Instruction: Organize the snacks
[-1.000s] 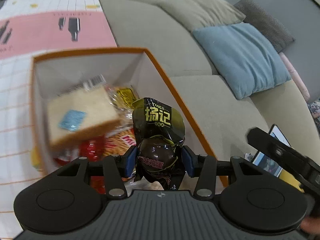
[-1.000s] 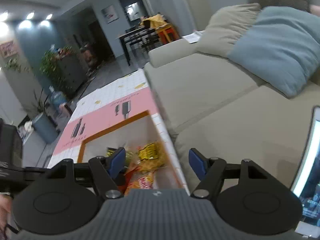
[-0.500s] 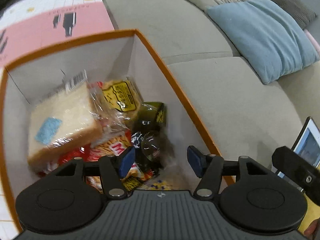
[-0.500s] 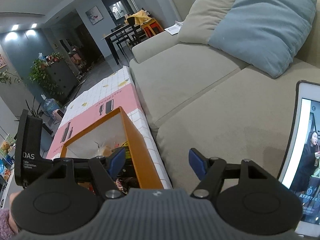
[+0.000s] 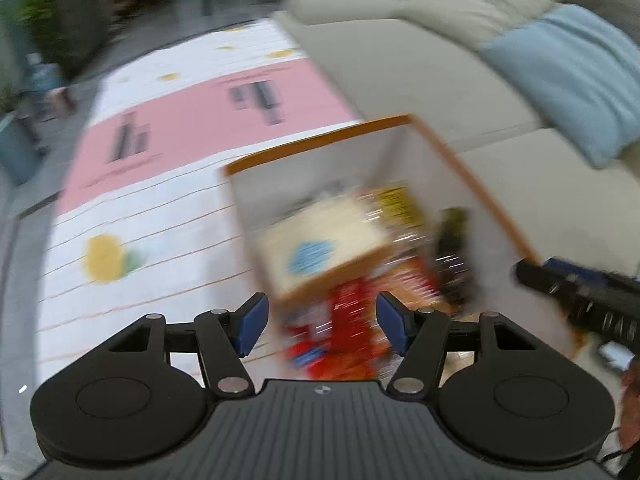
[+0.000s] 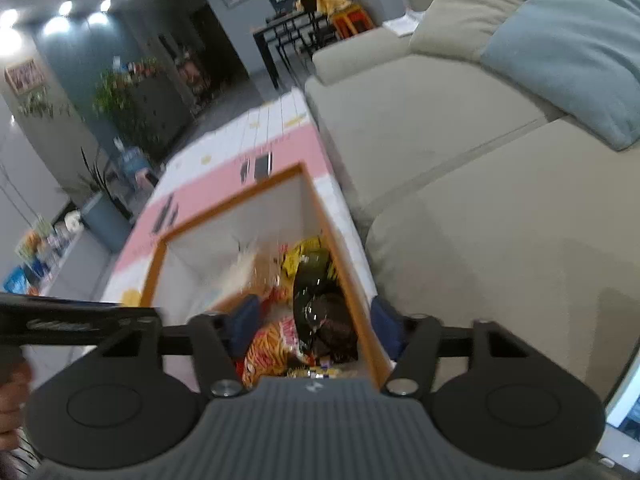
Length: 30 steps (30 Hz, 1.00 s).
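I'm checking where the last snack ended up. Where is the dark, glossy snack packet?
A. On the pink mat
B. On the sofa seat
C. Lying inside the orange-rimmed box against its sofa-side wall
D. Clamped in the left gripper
C: in the right wrist view the dark snack packet lies in the orange-rimmed box against its sofa-side wall, and the left gripper has nothing between its open jaws.
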Available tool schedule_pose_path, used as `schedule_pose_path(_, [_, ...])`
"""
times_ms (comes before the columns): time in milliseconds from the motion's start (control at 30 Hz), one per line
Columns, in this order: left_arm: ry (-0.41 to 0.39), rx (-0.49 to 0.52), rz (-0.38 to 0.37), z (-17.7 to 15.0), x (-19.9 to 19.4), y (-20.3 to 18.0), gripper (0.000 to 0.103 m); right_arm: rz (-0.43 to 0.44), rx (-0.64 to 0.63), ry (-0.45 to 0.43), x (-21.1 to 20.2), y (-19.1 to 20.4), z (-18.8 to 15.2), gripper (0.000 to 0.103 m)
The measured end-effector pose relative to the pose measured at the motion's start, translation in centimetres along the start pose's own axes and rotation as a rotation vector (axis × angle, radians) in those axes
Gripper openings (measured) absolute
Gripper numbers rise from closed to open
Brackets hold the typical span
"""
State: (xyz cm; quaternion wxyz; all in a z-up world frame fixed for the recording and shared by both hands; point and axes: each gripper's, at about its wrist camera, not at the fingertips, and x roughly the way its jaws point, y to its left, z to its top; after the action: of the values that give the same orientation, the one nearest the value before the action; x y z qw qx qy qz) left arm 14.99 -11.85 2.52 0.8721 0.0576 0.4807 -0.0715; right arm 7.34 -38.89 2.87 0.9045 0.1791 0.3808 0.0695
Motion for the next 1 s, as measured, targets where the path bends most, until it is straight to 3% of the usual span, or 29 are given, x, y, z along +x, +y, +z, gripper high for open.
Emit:
schedule_pose_path(100, [0.037,-0.03,0.042,-1.4,1.1,1.3,0.073,-0.072,-0.041,-0.003,1.1,0.5,-0.1,0.034])
schedule_pose_path(233, [0.117,-0.057,-0.016,-2.7,3.5,1.8,0.069,-0.116,-0.046,-0.005,2.3,0.0,0.1,0.019])
schedule_pose_path(300, [0.124,-0.058,-0.009,-3.2,4.1,1.7,0.039,-0.133,-0.072,-0.005,2.7,0.1,-0.1,0.017])
schedule_pose_path(333, [0.114,-0.056,-0.043,-3.3,4.2,1.6,0.029,-0.137,-0.075,-0.005,2.7,0.0,-0.2,0.015])
schedule_pose_path(433, [0.112,-0.044,-0.049,-3.5,4.0,1.3,0.016,-0.13,-0.044,0.001,2.6,-0.1,-0.4,0.014])
schedule_pose_path(767, [0.113,-0.079,0.029,-5.6,2.1,2.9,0.018,-0.07,-0.137,0.051,3.7,2.6,-0.7,0.014])
schedule_pose_path(900, [0.067,-0.106,0.048,-6.2,0.9,3.6,0.03,-0.078,-0.2,0.076,4.2,4.4,-1.0,0.013])
schedule_pose_path(1000, [0.0,-0.075,0.051,-6.5,-1.4,2.6,0.048,-0.159,-0.242,0.047,3.8,5.8,-1.2,0.02])
